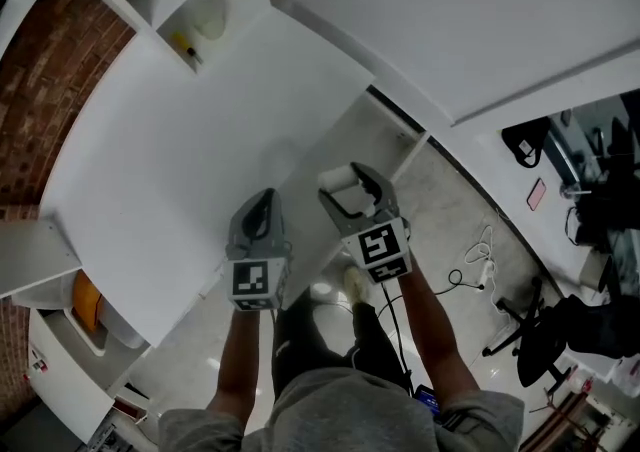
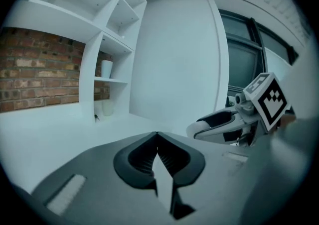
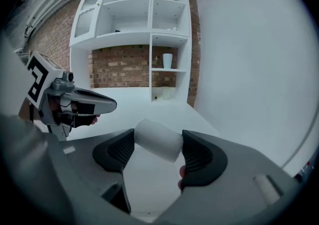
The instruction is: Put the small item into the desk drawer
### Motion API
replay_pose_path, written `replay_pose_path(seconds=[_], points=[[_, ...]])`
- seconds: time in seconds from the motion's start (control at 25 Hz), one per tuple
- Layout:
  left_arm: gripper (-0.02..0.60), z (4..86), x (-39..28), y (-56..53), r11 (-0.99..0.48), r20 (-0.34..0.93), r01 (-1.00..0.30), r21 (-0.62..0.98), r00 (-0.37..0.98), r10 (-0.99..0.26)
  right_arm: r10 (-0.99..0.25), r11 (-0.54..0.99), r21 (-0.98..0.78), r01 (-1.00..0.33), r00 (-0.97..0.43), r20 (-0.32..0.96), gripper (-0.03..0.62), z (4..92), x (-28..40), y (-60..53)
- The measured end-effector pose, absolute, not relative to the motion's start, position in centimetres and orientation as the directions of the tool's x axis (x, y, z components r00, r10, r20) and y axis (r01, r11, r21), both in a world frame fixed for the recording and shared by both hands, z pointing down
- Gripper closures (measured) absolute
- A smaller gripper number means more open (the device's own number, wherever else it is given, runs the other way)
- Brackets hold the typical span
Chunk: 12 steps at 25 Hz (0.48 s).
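A small white cylinder (image 3: pixel 157 139) sits crosswise between the dark pads of my right gripper (image 3: pixel 158 144), which is shut on it. From the head view the same white cylinder (image 1: pixel 338 179) shows in my right gripper (image 1: pixel 345 187), held over the front edge of the white desk (image 1: pixel 170 170). My left gripper (image 1: pixel 262 202) hovers just to its left above the desk. Its tips meet with nothing between them (image 2: pixel 157 139). Each gripper shows in the other's view: the right gripper (image 2: pixel 224 122) and the left gripper (image 3: pixel 87 102). No open drawer shows.
White shelving (image 3: pixel 149 35) stands at the far end of the desk, with a white cup (image 3: pixel 167 60) and a small yellow item (image 1: pixel 183 41) in its cubbies. A large white panel (image 1: pixel 470 10) lies to the right. Cables (image 1: pixel 478 260) and an office chair (image 1: pixel 545 335) are on the floor.
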<state>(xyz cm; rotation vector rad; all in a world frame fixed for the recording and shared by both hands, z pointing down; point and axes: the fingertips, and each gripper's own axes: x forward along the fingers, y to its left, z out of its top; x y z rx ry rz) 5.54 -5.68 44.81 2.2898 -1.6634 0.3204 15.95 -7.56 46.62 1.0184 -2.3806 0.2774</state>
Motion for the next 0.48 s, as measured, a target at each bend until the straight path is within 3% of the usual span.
replay_pose_path(seconds=[0.48], points=[[0.569, 52.6, 9.3, -5.2, -0.348, 0.457, -0.925, 0.153, 0.378, -0.805, -0.539, 0.686, -0.016, -0.727, -0.524, 0.660, 0.293, 55.6, 18.1, -7.2]])
